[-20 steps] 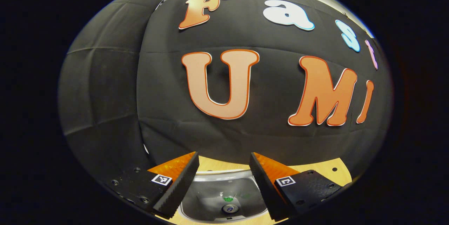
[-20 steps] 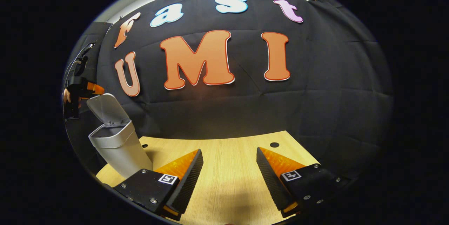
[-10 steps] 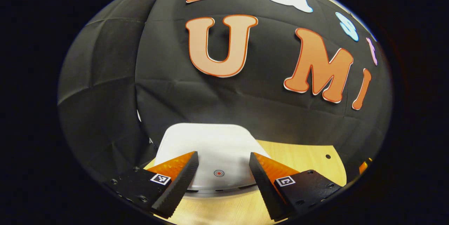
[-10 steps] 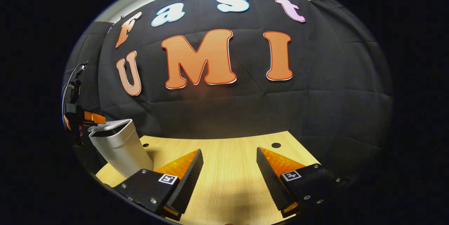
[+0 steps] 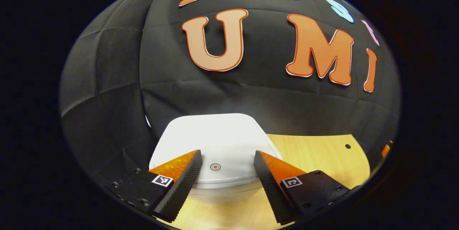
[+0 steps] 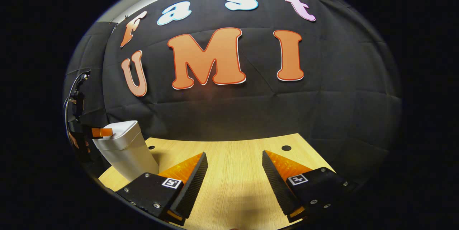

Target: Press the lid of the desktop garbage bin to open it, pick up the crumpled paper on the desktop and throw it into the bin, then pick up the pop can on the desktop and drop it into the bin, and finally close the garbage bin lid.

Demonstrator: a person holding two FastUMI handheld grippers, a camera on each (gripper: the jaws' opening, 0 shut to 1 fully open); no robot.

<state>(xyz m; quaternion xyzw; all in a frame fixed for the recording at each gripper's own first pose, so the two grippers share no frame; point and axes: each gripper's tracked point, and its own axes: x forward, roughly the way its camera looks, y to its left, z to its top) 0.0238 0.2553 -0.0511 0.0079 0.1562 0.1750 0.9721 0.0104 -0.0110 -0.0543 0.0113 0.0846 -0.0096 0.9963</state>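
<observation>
The pale wooden tabletop [image 6: 233, 172] spreads under both tools, with the black cloth wall [image 6: 322, 97] behind it. On the tabletop stands the white plastic garbage bin [image 6: 125, 154], tapering toward its base; in the right gripper view it sits at the far left, near the table's edge. Its smooth white lid [image 5: 215, 140] lies flat and closed on top, so whatever is inside is hidden. A small red ring mark [image 5: 215, 167] sits near the lid's front edge. The left gripper [image 5: 226, 158] hovers at that edge, its two fingers spread apart on either side of the mark, gripping nothing; whether they touch the lid is unclear. The right gripper [image 6: 233, 158] hangs over bare wood, fingers likewise apart and empty, well apart from the bin.
</observation>
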